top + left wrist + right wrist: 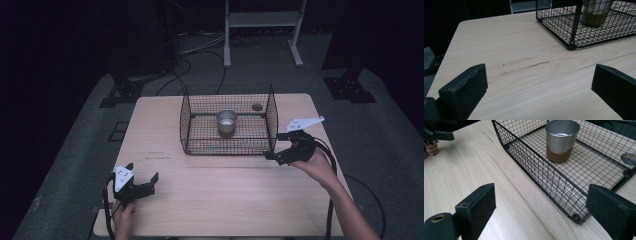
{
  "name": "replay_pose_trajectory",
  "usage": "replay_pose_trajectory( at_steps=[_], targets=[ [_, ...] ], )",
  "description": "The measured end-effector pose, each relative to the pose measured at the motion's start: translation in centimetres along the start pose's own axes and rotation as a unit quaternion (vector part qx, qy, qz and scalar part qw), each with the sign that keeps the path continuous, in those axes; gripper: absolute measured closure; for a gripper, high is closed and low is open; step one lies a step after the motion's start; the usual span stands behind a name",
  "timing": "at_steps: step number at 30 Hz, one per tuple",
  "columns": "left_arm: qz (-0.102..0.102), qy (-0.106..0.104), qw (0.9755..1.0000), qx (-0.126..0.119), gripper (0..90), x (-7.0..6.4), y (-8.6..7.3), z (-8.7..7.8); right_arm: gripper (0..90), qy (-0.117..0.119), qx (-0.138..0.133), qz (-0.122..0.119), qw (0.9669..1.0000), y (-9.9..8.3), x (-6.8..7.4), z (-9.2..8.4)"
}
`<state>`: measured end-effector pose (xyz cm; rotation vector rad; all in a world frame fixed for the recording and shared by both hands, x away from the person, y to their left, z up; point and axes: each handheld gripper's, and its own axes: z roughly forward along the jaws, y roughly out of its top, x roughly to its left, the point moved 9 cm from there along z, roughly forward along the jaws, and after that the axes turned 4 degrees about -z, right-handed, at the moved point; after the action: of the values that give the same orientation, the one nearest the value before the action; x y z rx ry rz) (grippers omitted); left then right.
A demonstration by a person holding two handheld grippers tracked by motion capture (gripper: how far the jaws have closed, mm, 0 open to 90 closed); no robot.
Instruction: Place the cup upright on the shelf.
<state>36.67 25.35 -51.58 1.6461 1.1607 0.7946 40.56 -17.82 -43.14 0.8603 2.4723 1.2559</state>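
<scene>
A metal cup (226,121) with a brown base is seen upright in the middle of a black wire basket (186,125), which is set on the far half of the bench (225,200). The right tongs (278,146) are held wide open and empty just beside the basket's near right corner. The left tongs (144,176) are held wide open, empty, well apart at the near left. If the cup is wanted, the basket could be snagged or shoved by a low approach; the smooth cup could be tipped.
</scene>
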Motion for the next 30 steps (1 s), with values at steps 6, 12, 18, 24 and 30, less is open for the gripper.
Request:
replay_pose_trajectory(
  at_steps=[6,12,18,24,30],
  targets=[
    [0.003,0.001,1.0,0.002,0.0,0.0,0.0,0.0,8.6,-0.002,-0.005,0.009,0.9999,-1.0,-0.1,-0.7],
    [0.001,0.001,1.0,0.001,0.0,0.0,0.0,0.0,8.6,-0.001,-0.006,0.011,0.9999,-2.0,0.1,-1.1],
    [0.002,0.002,1.0,0.002,0.0,-0.1,0.0,0.0,8.6,-0.002,-0.002,0.015,0.9999,-2.9,0.2,-1.4],
    [0.002,0.002,1.0,0.002,0.0,-0.1,0.0,0.0,8.6,-0.003,-0.003,0.02,0.9998,-3.6,0.2,-1.6],
    [0.004,0.002,1.0,0.003,0.0,-0.1,0.0,0.0,8.6,-0.006,-0.004,0.024,0.9997,-4.6,0.1,-1.6]
  ],
)
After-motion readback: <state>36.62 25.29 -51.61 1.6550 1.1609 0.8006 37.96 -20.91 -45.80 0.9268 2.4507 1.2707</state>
